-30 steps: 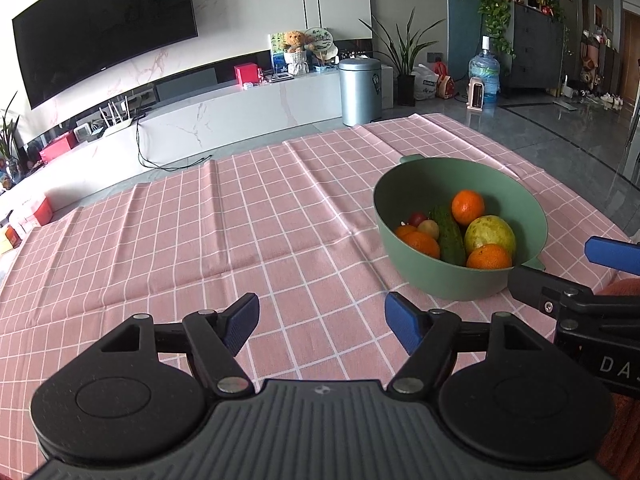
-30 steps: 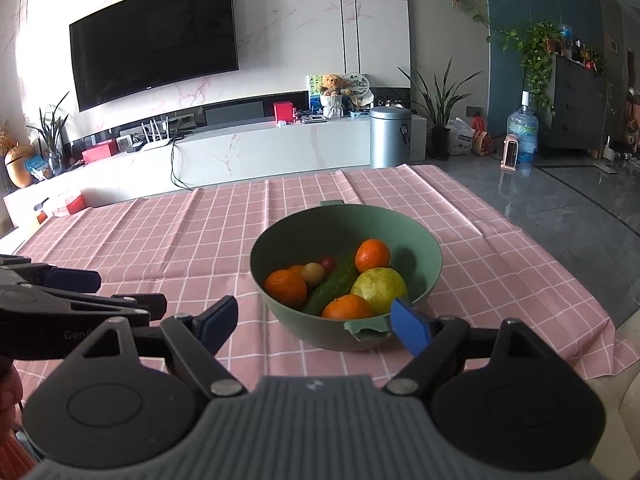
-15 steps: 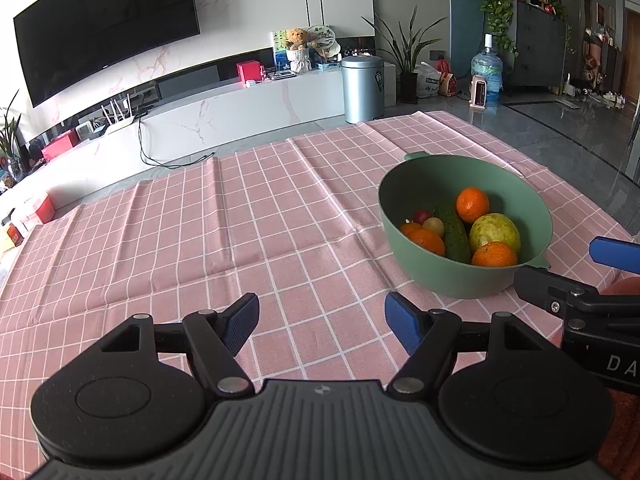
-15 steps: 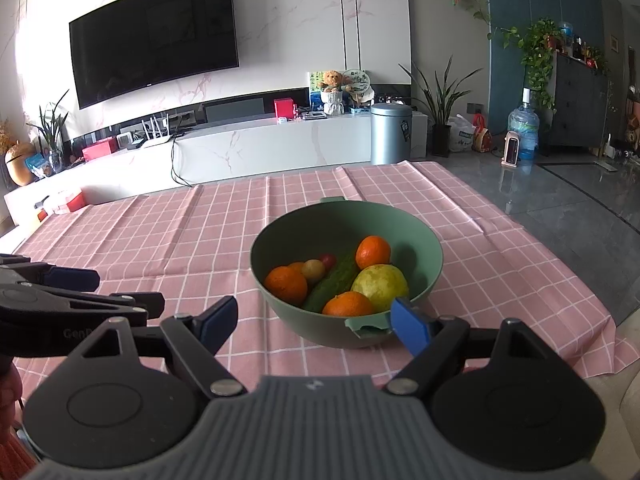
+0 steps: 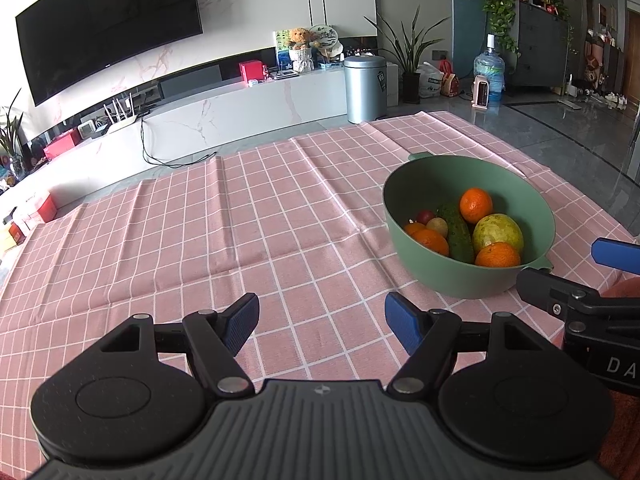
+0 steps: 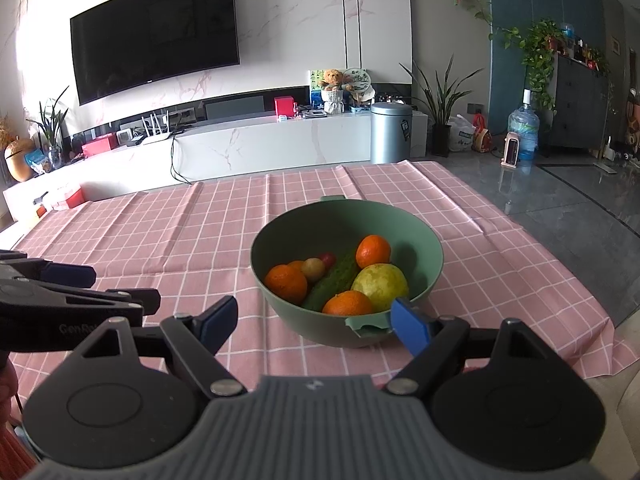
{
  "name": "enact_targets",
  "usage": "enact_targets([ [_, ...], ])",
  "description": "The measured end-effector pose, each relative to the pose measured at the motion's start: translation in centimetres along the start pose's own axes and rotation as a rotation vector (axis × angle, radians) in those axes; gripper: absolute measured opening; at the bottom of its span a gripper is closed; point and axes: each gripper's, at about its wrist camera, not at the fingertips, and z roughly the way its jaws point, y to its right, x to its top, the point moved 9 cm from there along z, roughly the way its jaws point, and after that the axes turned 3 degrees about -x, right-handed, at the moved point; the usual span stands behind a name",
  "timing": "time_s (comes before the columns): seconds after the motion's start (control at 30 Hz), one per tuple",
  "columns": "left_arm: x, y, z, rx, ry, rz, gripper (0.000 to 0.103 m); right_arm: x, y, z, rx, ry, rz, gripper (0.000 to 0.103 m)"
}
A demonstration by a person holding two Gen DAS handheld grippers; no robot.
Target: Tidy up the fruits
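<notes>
A green bowl (image 5: 416, 236) (image 6: 424, 244) stands on the pink checked tablecloth. It holds several oranges (image 5: 476, 205) (image 6: 286, 282), a green cucumber (image 5: 456, 232) (image 6: 332, 282), a yellow-green guava (image 5: 498, 232) (image 6: 380, 282), a small tan fruit (image 6: 313, 268) and a small red one (image 6: 327, 259). My left gripper (image 5: 322, 322) is open over bare cloth, left of the bowl. My right gripper (image 6: 314, 320) is open just short of the bowl's near side, nothing between its fingers. Each gripper shows at the edge of the other's view.
The tablecloth (image 5: 200, 220) covers the whole table; its right edge (image 6: 580, 312) drops off beside the bowl. Beyond the table stand a white TV bench (image 6: 260, 148), a grey bin (image 6: 390, 132) and a water jug (image 6: 524, 132) on the floor.
</notes>
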Motion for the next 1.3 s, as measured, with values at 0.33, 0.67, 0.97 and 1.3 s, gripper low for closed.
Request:
enact_targets([
  [0.33, -0.01, -0.22, -0.09, 0.002, 0.000, 0.000, 0.084, 0.00, 0.00, -0.01, -0.002, 0.001, -0.003, 0.080],
  [0.67, -0.07, -0.39, -0.25, 0.006, -0.002, 0.001, 0.084, -0.03, 0.01, -0.04, -0.002, 0.002, -0.005, 0.080],
  [0.97, -0.07, -0.40, -0.24, 0.005, -0.002, 0.001, 0.084, 0.00, 0.09, -0.11, -0.004, 0.002, -0.007, 0.081],
  [1.3, -0.14, -0.48, -0.48, 0.019, 0.004, 0.013, 0.084, 0.01, 0.02, -0.08, -0.005, 0.002, -0.008, 0.081],
])
